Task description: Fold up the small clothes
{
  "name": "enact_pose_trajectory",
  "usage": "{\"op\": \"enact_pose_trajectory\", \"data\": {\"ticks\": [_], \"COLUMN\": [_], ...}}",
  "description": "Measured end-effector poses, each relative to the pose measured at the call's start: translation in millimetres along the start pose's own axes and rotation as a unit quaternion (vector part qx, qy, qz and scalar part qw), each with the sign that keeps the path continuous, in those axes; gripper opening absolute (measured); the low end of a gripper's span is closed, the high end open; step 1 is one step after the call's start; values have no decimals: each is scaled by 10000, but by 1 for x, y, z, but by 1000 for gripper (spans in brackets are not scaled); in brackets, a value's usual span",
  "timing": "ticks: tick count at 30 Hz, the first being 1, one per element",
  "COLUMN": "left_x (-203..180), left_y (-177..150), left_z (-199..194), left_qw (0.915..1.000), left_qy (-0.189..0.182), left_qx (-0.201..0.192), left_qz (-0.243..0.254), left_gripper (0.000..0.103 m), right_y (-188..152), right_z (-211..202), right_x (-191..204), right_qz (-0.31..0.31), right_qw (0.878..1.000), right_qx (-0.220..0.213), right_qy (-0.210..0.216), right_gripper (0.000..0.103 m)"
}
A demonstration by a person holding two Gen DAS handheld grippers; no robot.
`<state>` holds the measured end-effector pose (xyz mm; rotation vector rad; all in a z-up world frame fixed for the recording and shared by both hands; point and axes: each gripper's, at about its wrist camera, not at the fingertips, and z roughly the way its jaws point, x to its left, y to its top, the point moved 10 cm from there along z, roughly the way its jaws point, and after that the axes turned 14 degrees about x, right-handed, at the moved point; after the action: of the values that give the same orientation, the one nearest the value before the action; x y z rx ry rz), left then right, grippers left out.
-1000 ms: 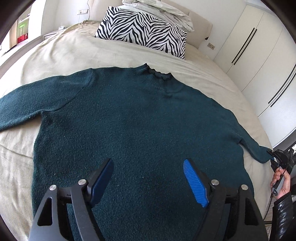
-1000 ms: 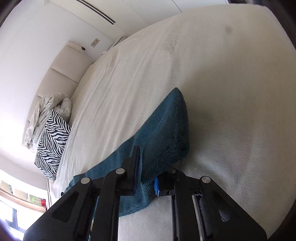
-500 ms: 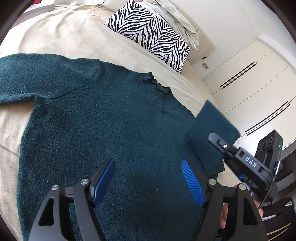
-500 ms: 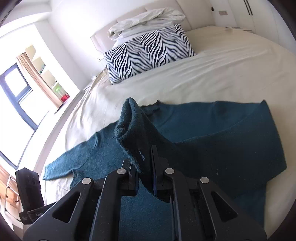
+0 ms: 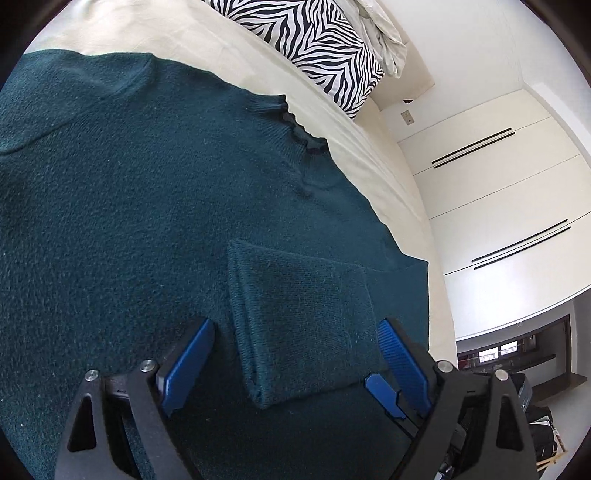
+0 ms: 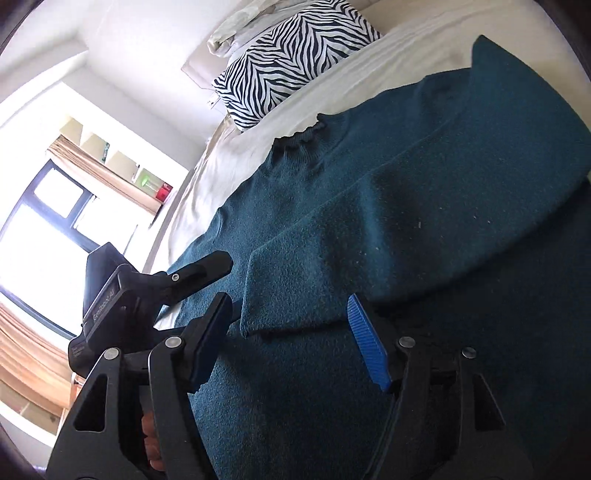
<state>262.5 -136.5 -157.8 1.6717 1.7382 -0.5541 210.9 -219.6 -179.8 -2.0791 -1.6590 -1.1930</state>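
A dark teal knit sweater (image 5: 140, 206) lies flat on the beige bed, collar (image 5: 303, 136) toward the pillow. Its right sleeve (image 5: 303, 317) is folded over onto the body, cuff end lying between my fingers. My left gripper (image 5: 291, 363) is open and empty, just above the sweater, its blue pads either side of the folded cuff. My right gripper (image 6: 291, 343) is open and empty, right behind the cuff (image 6: 291, 291) it lies on the sweater (image 6: 424, 387). The left gripper shows in the right wrist view (image 6: 147, 284), close at the left.
A zebra-striped pillow (image 5: 317, 48) and a crumpled white duvet (image 5: 384, 33) lie at the head of the bed (image 5: 155, 26). White wardrobe doors (image 5: 498, 192) stand to the right. A window (image 6: 48, 229) and shelves are on the far side.
My right gripper carried the right sleeve across onto the sweater's body, laid it down and opened, letting go. My left gripper moved in closer to the folded cuff, still open.
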Motion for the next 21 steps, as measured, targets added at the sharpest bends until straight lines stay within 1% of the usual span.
{"op": "enact_pose_trajectory", "data": {"ticks": [1,2,3,4,5,7,8,10,12,14,15,17,21], "left_x": [-1,-2,0,2,4,5,4,-2,-7,-4,1,17,54], "left_y": [1,1,2,2,2,5,9,23,39,54,60,68,76], "left_z": [5,9,13,15,16,11,5,-17,-44,-67,-76,-85,-92], "left_qw": [9999,9997,9993,9987,9983,9985,9989,9987,9969,9943,9926,9908,9900], "left_qy": [101,208,329,448,522,488,413,407,381,423,513,646,659], "left_qx": [62,132,173,212,240,221,159,-162,-542,-847,-973,-1100,-1230], "left_qz": [37,52,56,67,72,108,142,267,418,490,513,445,194], "left_gripper": [78,61,40,29,15,11,9,9,9,9,9,9,9], "right_y": [0,-3,-3,-4,-4,-3,-2,-2,3,11,15,25,49], "right_z": [-6,-16,-21,-30,-37,-48,-52,-62,-70,-73,-75,-75,-72], "right_x": [-8,-16,-22,-28,-34,-44,-49,-59,-68,-77,-83,-90,-103], "right_qz": [148,321,473,607,725,887,953,1117,1341,1599,1719,1912,2147], "right_qw": [9998,9991,9979,9964,9949,9923,9910,9877,9831,9768,9738,9686,9625], "right_qx": [-88,-166,-232,-292,-352,-436,-460,-502,-561,-637,-680,-747,-836], "right_qy": [104,219,368,515,607,751,824,973,1116,1277,1322,1402,1433], "right_gripper": [64,64,64,64,64,64,64,64,64,64,64,64,64]}}
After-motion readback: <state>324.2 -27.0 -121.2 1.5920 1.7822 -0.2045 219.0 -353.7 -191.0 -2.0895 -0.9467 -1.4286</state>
